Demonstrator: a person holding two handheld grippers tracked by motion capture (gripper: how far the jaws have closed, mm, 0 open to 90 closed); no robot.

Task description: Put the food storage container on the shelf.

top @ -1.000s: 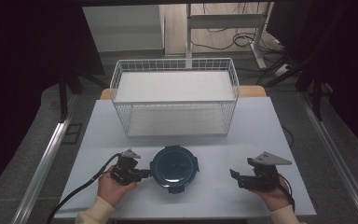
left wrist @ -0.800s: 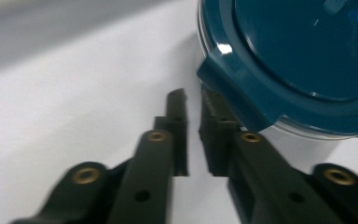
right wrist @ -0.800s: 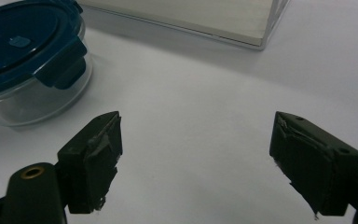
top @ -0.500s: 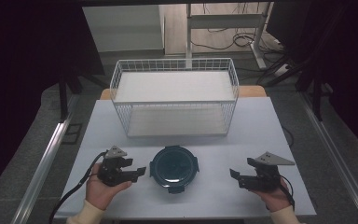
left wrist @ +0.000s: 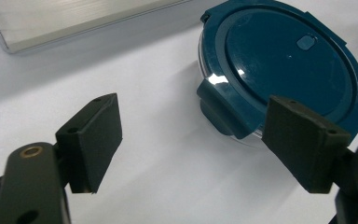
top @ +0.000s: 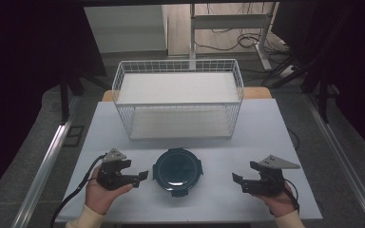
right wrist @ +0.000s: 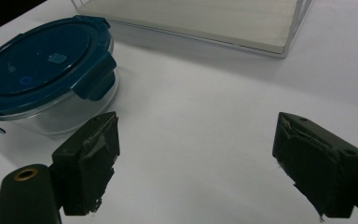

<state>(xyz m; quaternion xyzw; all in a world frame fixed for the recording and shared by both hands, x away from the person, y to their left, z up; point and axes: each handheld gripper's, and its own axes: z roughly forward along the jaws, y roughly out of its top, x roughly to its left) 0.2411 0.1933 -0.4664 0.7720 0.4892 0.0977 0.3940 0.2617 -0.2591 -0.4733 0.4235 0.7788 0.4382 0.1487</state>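
Round glass container (top: 177, 172) with a dark teal clip-on lid (left wrist: 286, 56) sits near the front edge of the white table (top: 266, 128), midway between the two hands. Lid on; its side clips are folded down.

Left gripper (top: 140, 176) is held just left of the container, jaws pointing at it. Jaws have just been opening and now stand wide apart with nothing between them; in the left gripper view one lid clip (left wrist: 223, 105) lies just beyond the pads, not touching.

Right gripper (top: 238, 182) is held to the right of the container, well apart from it, pointing toward it. Its jaws have also just been opening, wide apart, bare tabletop between them.

Behind the container stands a white wire basket (top: 178, 102), a pale board lining its bottom.
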